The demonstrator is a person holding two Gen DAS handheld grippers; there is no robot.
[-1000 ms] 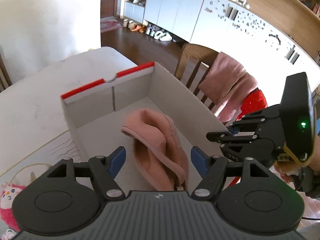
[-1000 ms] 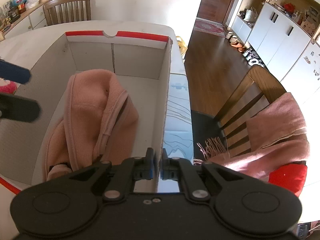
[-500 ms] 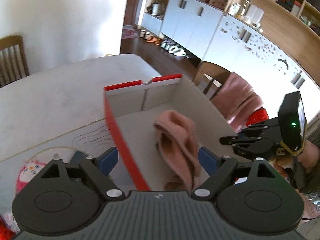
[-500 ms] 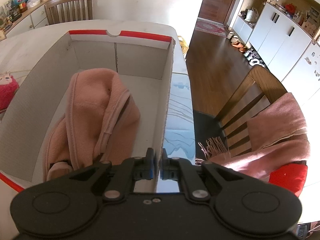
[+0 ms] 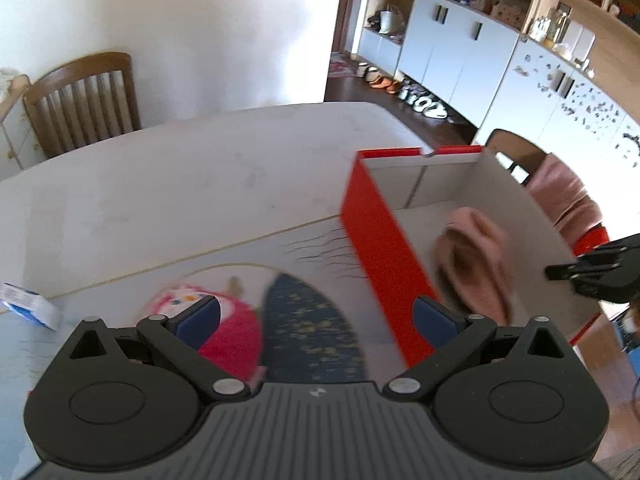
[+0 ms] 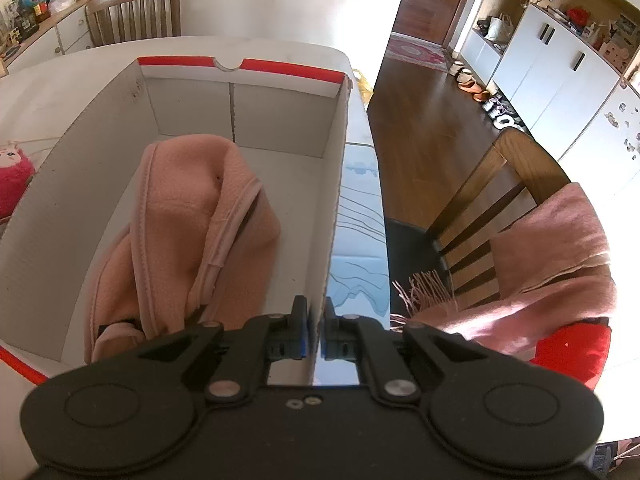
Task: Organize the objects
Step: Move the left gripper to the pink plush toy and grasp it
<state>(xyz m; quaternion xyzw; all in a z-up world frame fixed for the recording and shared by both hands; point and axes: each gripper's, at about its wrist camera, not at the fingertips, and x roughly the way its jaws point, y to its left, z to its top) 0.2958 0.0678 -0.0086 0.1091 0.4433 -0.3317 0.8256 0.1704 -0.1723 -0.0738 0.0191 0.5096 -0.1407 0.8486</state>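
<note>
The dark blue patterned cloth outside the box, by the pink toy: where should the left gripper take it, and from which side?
Best guess: pinch the dark blue cloth at its narrow pointed end, coming down from above. It seems to lie flat on the table, tapering away from the left gripper, whose jaws are opening with nothing gripped. The pink plush toy and red box wall flank it, so side approaches look cramped.

Honestly nothing readable here, no words, brand names or numbers anywhere. Closest thing to a mark is a tiny pale logo-ish emblem on the ribbed housing of the left gripper (image 5: 316,320), too small to make out as letters. The red-edged box (image 6: 280,70) is plain, inside and out. The little white and blue packet (image 5: 28,306) on the table (image 5: 160,184) is too blurry to read any print on it.
</note>
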